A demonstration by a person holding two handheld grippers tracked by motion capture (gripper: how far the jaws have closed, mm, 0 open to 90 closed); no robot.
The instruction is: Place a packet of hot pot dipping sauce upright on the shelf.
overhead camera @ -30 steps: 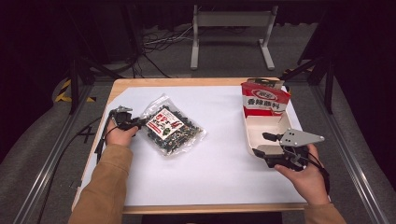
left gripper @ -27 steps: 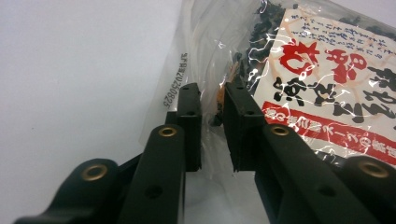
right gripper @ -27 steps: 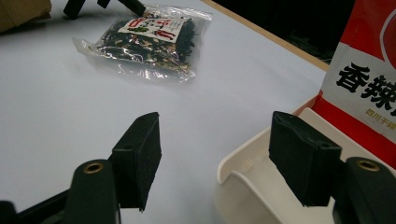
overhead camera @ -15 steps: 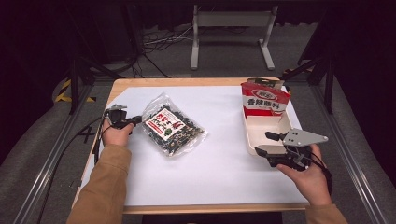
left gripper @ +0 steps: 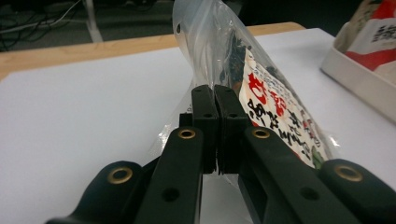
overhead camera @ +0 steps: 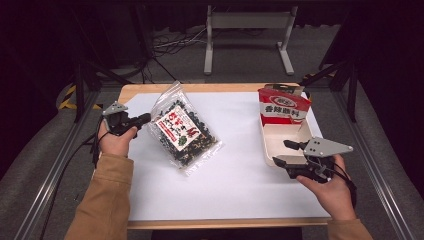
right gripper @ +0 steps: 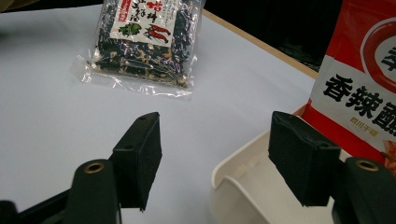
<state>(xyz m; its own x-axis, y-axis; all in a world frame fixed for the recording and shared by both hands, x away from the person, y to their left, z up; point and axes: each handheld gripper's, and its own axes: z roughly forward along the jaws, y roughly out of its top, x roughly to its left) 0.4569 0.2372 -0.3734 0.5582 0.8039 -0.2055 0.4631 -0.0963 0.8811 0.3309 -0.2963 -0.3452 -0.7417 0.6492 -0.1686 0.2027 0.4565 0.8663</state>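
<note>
A clear bag of dark dried spices with a red and white label (overhead camera: 182,132) sits left of centre on the white table. My left gripper (overhead camera: 145,119) is shut on the bag's left edge and holds that end up, while the other end rests on the table. In the left gripper view the jaws (left gripper: 216,100) pinch the clear film of the bag (left gripper: 275,107). At the right, my right gripper (overhead camera: 282,152) stands open by the near corner of a white tray (overhead camera: 280,137). Nothing is between its jaws (right gripper: 217,140).
A red and white seasoning packet (overhead camera: 284,107) stands upright in the far end of the tray, seen close as the packet (right gripper: 364,93) above the tray's rim (right gripper: 233,172). The wooden table edge (overhead camera: 210,87) runs along the back, with a metal stand on the floor beyond.
My left gripper has risen with the bag's edge pinched, so the bag's left end now stands up off the table. The right gripper has stayed where it was.
</note>
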